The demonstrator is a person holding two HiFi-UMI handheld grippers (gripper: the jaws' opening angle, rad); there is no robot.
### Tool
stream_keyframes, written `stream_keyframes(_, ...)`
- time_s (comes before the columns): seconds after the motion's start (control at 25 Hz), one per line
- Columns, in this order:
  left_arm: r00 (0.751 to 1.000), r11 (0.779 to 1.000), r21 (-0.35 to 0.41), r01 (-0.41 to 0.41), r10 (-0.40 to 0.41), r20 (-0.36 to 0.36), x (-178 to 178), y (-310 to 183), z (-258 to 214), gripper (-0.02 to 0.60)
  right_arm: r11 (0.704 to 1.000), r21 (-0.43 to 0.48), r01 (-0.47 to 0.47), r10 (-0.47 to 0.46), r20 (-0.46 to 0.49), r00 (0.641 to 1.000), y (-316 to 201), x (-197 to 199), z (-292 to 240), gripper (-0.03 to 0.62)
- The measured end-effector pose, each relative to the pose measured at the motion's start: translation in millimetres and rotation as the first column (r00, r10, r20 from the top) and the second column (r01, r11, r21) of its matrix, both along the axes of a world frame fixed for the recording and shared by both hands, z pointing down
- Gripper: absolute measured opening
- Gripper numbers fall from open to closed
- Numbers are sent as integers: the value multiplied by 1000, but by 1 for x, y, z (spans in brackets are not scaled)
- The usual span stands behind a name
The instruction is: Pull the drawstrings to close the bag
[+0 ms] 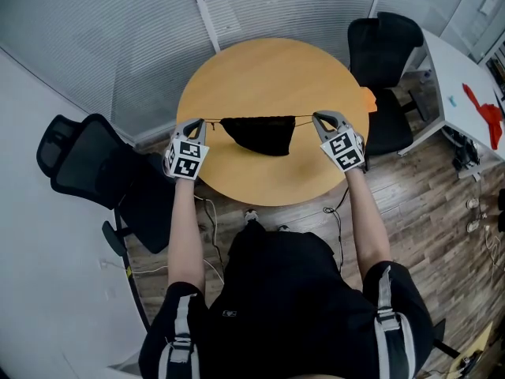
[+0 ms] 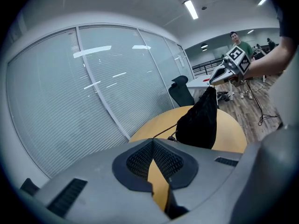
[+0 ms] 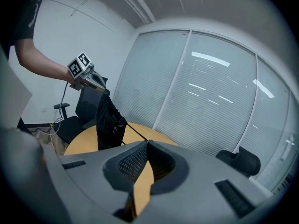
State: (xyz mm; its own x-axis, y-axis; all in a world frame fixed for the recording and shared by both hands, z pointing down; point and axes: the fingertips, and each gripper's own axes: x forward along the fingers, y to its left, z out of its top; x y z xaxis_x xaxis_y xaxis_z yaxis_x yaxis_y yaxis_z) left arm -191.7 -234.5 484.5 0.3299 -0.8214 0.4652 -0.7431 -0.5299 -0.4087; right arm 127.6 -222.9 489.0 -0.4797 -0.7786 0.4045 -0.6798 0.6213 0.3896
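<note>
L gripper [image 2: 153, 141]: jaws shut, pinching a thin cord, the L drawstring [image 1: 213, 120]. R gripper [image 3: 146, 143]: same, shut on R drawstring [image 1: 304, 118]. Both cords taut, running inward to black bag [image 1: 264, 135], which hangs between the 2 grippers over round wooden table [image 1: 260, 61]; can't tell if its bottom touches the top. Step, as I read it: mid-pull; mouth looks spread along the cord, not yet bunched. Next move prob needs hands drawn further apart, level, w/ firm grip so cords don't slip. Count: 2 grippers, 2 drawstrings, 1 bag, 1 table, 2 black office chairs [image 1: 83, 160]
</note>
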Motion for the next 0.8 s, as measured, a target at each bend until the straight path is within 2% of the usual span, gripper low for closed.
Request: stream_keyframes(0.8,999,999,33,31,-30,-32,-2,-8,-20,14,998,58,-23,25,-23,999,-14,24,-26,60)
